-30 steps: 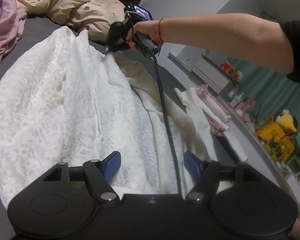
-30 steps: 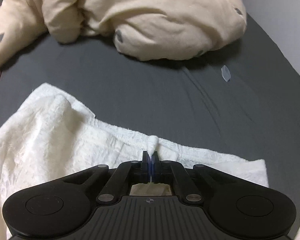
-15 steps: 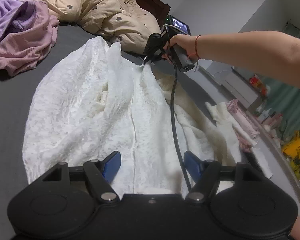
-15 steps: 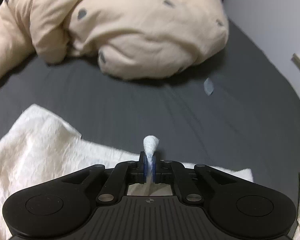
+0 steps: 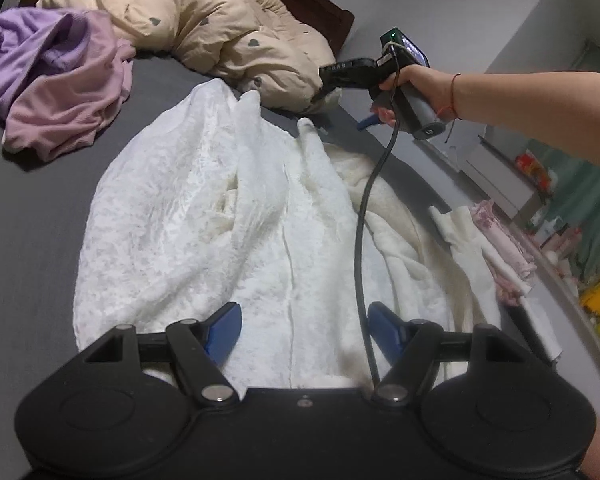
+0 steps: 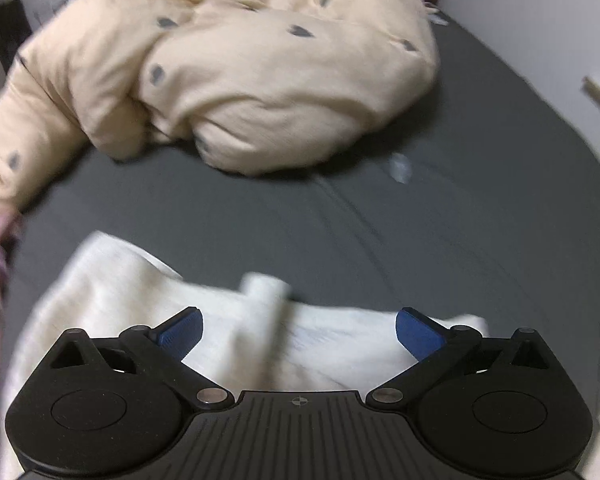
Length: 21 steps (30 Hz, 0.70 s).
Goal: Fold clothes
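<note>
Right wrist view: right gripper (image 6: 299, 330) jaws opening, wide apart, nothing pinched; white garment (image 6: 260, 320) lies below and between them on grey bed sheet (image 6: 440, 240). Left gripper (image 5: 304, 330) spread, unclamped, hovering over garment's near end; no cloth pressed.
</note>
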Each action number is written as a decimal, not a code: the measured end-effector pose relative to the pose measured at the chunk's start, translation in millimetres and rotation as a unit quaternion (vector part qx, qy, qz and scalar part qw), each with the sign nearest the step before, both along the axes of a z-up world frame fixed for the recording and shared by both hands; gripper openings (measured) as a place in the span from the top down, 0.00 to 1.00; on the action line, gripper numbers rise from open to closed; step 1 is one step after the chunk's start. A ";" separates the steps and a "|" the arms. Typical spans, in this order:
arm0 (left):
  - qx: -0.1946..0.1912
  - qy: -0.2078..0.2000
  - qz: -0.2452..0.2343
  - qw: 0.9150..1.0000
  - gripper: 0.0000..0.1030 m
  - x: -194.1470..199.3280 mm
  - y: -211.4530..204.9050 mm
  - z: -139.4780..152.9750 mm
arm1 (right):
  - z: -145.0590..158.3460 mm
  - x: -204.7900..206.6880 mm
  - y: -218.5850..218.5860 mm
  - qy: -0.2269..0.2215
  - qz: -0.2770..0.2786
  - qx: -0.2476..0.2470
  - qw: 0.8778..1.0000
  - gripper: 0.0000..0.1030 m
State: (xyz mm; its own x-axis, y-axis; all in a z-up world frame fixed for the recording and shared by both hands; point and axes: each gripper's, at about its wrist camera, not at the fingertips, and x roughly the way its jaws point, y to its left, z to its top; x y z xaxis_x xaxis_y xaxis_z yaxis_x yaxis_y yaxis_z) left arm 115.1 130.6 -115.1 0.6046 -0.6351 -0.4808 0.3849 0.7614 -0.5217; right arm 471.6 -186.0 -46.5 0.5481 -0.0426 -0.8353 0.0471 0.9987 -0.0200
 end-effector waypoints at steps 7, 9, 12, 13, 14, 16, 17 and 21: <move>-0.019 -0.057 -0.050 0.997 0.33 -19.8 -13.0 13.7 | 7.7 -62.7 -47.1 0.003 0.032 0.050 0.998 0.00; -0.026 -0.070 -0.066 0.995 0.33 -26.1 -18.6 18.3 | 5.9 -82.8 -52.2 0.007 0.045 0.074 0.996 0.01; -0.027 -0.077 -0.085 0.993 0.32 -34.2 -27.4 21.3 | -2.9 -102.4 -46.5 0.010 0.073 0.058 0.996 0.25; -0.025 -0.079 -0.091 0.992 0.32 -36.7 -30.6 21.4 | -7.7 -105.4 -44.7 0.013 0.076 0.056 0.995 0.40; -0.025 -0.080 -0.095 0.992 0.32 -38.4 -33.2 21.3 | -13.8 -106.9 -43.7 0.019 0.073 0.061 0.995 0.42; -0.020 -0.080 -0.103 0.991 0.32 -41.7 -38.2 20.8 | -25.5 -109.2 -43.6 0.032 0.067 0.082 0.994 0.43; -0.017 -0.081 -0.105 0.991 0.32 -43.6 -40.8 20.5 | -30.2 -109.9 -43.2 0.033 0.066 0.093 0.993 0.59; -0.001 -0.086 -0.115 0.990 0.32 -52.4 -50.0 19.4 | -31.5 -117.1 -54.8 -0.008 0.019 0.110 0.994 0.93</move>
State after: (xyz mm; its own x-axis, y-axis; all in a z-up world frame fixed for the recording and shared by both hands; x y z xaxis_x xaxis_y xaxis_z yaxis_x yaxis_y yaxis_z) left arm 62.8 80.6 -95.7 0.5167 -0.7662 -0.3821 0.6307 0.6424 -0.4353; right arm 354.5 -240.8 -78.0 0.5596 0.1611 -0.8130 0.0079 0.9798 0.1996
